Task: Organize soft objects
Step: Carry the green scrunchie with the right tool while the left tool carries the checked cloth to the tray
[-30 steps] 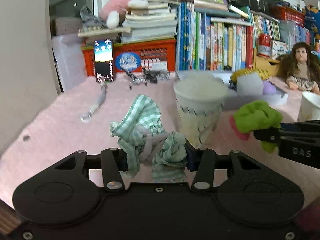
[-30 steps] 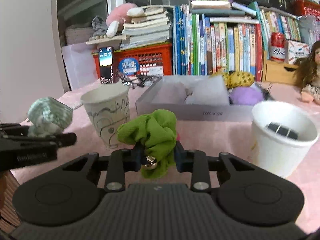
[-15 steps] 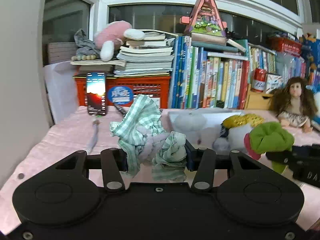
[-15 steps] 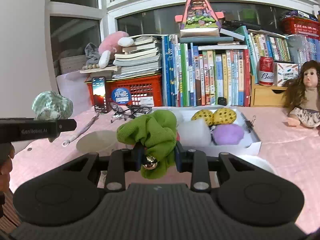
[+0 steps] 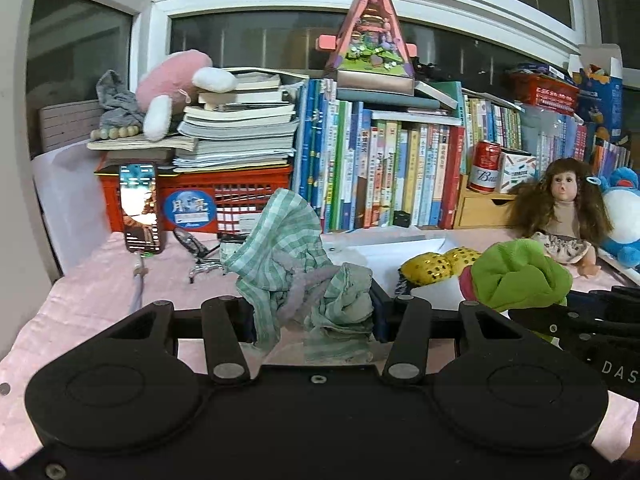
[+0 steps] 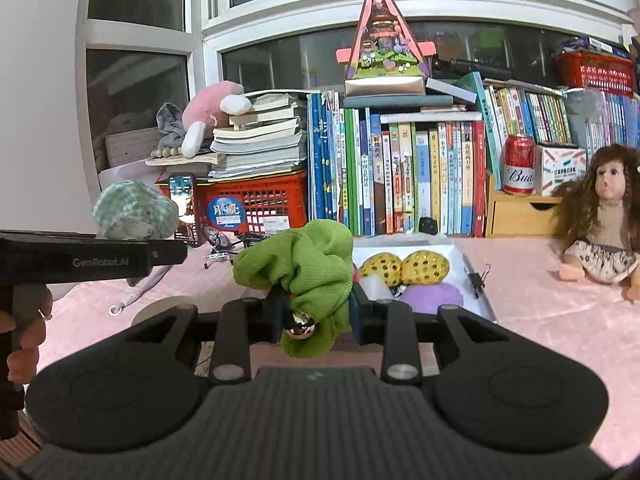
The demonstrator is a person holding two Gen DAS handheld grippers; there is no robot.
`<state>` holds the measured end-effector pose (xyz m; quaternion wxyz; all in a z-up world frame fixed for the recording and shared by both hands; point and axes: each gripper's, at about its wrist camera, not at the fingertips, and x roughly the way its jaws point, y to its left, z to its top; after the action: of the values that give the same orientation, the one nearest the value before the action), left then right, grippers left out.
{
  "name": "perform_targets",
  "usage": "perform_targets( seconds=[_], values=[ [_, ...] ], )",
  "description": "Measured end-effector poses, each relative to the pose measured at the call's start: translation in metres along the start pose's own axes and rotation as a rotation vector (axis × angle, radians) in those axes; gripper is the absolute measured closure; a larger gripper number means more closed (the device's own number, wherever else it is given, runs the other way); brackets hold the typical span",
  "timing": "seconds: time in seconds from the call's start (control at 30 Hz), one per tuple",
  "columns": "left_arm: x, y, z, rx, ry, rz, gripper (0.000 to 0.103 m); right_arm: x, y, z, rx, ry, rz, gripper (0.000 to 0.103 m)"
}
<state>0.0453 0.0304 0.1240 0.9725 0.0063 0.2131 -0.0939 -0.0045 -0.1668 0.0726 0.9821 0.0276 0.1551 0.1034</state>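
My left gripper [image 5: 312, 312] is shut on a green checked scrunchie [image 5: 296, 264], held in the air above the pink table. The same scrunchie [image 6: 134, 210] shows at the left of the right wrist view, above the other gripper's black finger. My right gripper [image 6: 314, 312] is shut on a bright green scrunchie [image 6: 304, 264] with a small metal bell [image 6: 299, 326]; it also appears as a green scrunchie [image 5: 520, 276] at the right of the left wrist view. Beyond lies a white tray [image 6: 478, 292] holding two gold sequined pads [image 6: 404, 266] and a purple ball [image 6: 434, 296].
A paper cup's rim [image 6: 160, 310] shows low at the left. A binder clip [image 6: 478, 278] lies on the tray's right edge. A doll [image 6: 604, 224] sits at the right. Books [image 6: 400, 176], a red crate [image 6: 256, 204], a phone [image 5: 140, 220] and a red can [image 6: 519, 164] line the back.
Both grippers have risen with their scrunchies still held. The two paper cups dropped out of sight below, and the tray's contents came into view from above.
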Motion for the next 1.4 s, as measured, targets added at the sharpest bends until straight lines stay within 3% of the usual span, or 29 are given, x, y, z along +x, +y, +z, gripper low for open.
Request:
perform_targets(
  seconds=[0.33,0.8,1.4],
  values=[
    [0.018,-0.009,0.017,-0.003,0.019,-0.029,0.056,0.002,-0.011,0.017,-0.021,-0.008,-0.023,0.067],
    [0.061,-0.014,0.063,0.015,0.065,-0.059,0.056,0.026,-0.045,0.054,-0.038,0.064,-0.057,0.067],
    [0.160,-0.032,0.087,-0.032,0.333,-0.085,0.056,0.087,-0.098,0.086,-0.028,0.210,-0.161,0.067]
  ],
)
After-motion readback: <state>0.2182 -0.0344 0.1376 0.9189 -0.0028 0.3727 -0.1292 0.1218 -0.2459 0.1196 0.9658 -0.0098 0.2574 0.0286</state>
